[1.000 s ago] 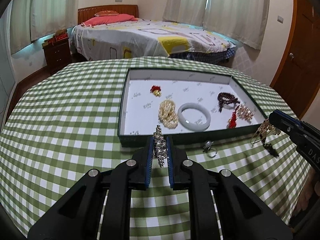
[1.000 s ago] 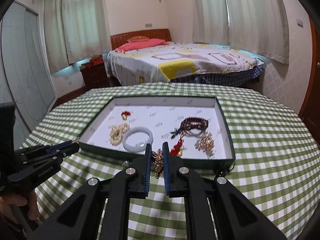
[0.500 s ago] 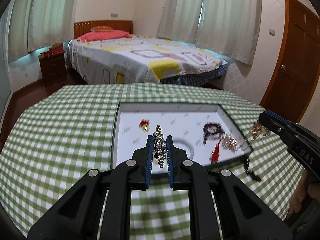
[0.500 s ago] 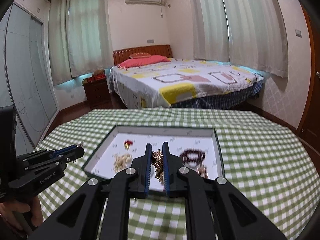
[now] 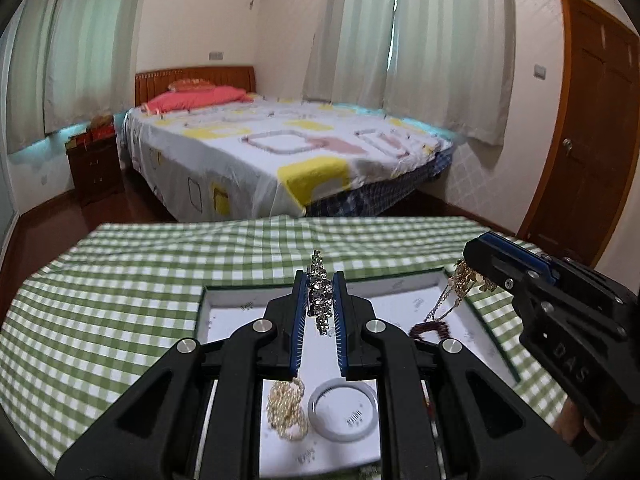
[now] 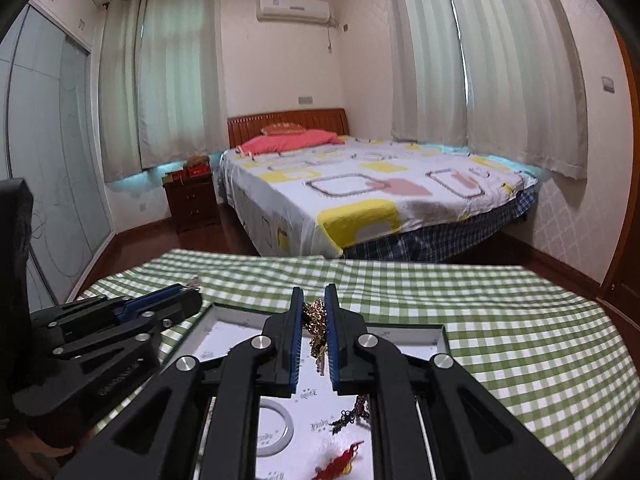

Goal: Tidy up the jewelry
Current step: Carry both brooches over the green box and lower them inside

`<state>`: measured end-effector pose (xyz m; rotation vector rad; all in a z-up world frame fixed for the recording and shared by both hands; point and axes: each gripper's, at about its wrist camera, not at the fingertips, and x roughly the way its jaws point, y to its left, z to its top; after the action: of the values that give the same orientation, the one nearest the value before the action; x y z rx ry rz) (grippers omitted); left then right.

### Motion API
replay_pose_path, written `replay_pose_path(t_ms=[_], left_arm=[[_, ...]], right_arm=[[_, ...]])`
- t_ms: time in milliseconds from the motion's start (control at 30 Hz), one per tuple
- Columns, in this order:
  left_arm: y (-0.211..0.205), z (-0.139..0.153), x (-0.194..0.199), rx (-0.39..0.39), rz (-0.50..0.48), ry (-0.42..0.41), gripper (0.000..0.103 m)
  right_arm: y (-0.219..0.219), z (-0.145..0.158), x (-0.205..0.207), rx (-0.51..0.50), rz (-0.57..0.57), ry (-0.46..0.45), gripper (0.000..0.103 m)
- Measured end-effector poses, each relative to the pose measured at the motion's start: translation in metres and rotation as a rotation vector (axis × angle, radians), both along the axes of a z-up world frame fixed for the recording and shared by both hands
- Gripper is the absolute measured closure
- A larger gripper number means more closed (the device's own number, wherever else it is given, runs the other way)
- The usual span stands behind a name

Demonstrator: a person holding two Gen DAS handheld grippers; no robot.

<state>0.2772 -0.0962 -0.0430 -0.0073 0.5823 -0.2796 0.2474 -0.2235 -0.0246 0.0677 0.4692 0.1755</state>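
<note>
- While both grippers hover over the white-lined tray [image 5: 496, 354], your left gripper [image 5: 320, 312] fingers are clamped on a rhinestone piece [image 5: 320, 300].
- Your right gripper [image 6: 312, 328] fingers pinch a gold chain [image 6: 317, 334], dangling above the tray.

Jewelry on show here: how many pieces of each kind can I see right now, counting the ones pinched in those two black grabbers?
White bangle: 1
Pearl bracelet: 1
Dark red bead bracelet: 1
Rhinestone strand, pinched: 1
Gold chain piece, pinched: 1
Red tassel charm: 1
Total in view: 6
</note>
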Motion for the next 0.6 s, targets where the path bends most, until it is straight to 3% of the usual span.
replay_pose_path(t_ms=[233, 600], left_arm=[[-0.016, -0.054, 0.049, 0.072, -0.004, 0.130, 0.090], [-0.020, -0.082, 0.081, 0.126, 0.018, 0.247, 0.090]], right_arm=[[-0.002, -0.046, 0.043, 0.010, 0.000, 0.120, 0.092], [-0.002, -0.083, 0.075, -0.017, -0.020, 0.286, 0.092]])
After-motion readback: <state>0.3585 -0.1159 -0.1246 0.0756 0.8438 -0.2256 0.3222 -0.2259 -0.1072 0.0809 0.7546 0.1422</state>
